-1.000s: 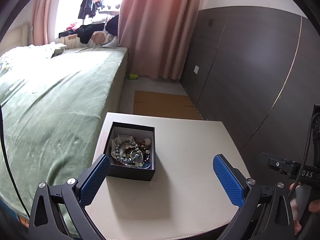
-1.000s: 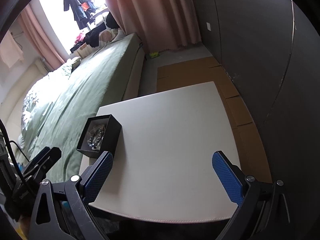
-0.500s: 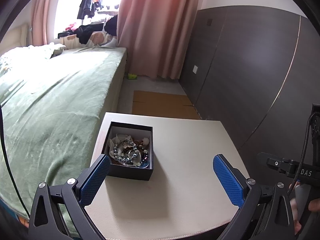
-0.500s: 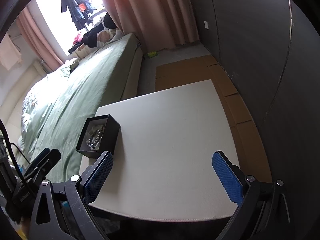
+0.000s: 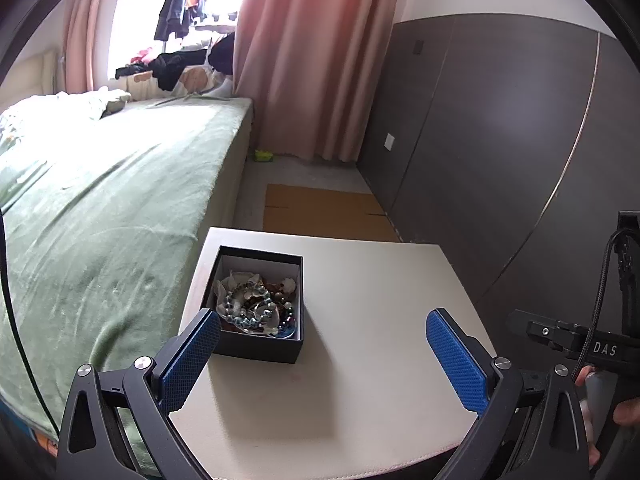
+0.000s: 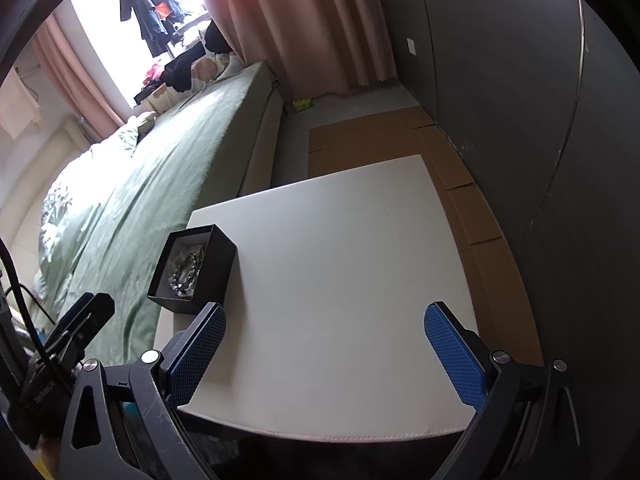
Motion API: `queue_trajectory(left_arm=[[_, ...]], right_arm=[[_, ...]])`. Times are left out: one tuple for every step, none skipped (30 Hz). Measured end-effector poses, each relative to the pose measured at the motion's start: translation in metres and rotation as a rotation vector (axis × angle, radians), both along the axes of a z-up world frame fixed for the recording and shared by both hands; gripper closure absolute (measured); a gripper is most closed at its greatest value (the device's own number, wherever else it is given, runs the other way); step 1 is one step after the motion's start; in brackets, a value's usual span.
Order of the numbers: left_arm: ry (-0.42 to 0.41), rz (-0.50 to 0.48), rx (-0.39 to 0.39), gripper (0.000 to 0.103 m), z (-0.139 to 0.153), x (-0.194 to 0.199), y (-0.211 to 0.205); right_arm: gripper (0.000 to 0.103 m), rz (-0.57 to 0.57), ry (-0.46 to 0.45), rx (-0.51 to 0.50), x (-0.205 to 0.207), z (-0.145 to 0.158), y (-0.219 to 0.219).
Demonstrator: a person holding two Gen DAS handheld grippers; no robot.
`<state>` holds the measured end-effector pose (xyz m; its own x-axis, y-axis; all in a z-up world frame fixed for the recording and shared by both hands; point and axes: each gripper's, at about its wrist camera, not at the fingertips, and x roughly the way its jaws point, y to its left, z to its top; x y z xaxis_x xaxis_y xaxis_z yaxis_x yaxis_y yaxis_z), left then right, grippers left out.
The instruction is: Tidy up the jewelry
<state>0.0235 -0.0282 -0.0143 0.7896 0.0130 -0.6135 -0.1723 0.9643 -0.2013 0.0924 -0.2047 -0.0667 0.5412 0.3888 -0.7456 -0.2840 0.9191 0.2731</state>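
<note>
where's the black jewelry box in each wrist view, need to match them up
Left wrist: the black jewelry box sits lower centre-left on the white table, just beyond the left gripper's left finger.
Right wrist: the box is at left of centre, near the table's left edge by the bed.
Shared landmark: the pink curtain.

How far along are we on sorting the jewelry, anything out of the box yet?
Nothing looks done: the jewelry lies tangled in the open black box at the table's bed-side edge, and no piece lies on the tabletop. Nothing is in hand: the left tongs and right tongs are both open and empty, short of the box. All the picking and sorting is left.
</note>
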Motion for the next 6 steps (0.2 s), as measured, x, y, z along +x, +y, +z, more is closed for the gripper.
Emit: queue_trajectory(left_arm=[[0.002,-0.001,0.001,0.001,-0.0001,0.0002,-0.0004],[0.004,-0.003,0.003,0.001,0.0,0.0001,-0.0007],[0.005,-0.005,0.003,0.001,0.0,0.0002,-0.0007],[0.005,-0.006,0.002,0.001,0.0,0.0003,-0.0005],[0.005,-0.006,0.003,0.001,0.0005,0.0004,-0.0004],[0.005,-0.006,0.004,0.001,0.0006,0.0005,-0.0007]], right_arm=[[0.003,-0.001,0.001,0.001,-0.0001,0.0,0.0001],[0.003,-0.001,0.002,0.002,-0.0002,-0.0001,0.0],[0.003,-0.001,0.001,0.002,-0.0002,-0.0001,0.0],[0.003,-0.001,0.001,0.001,-0.0003,-0.0002,0.0001],[0.003,-0.001,0.001,0.0,-0.0001,-0.0002,-0.0001],[0.003,-0.001,0.002,0.001,-0.0001,-0.0002,-0.0001]])
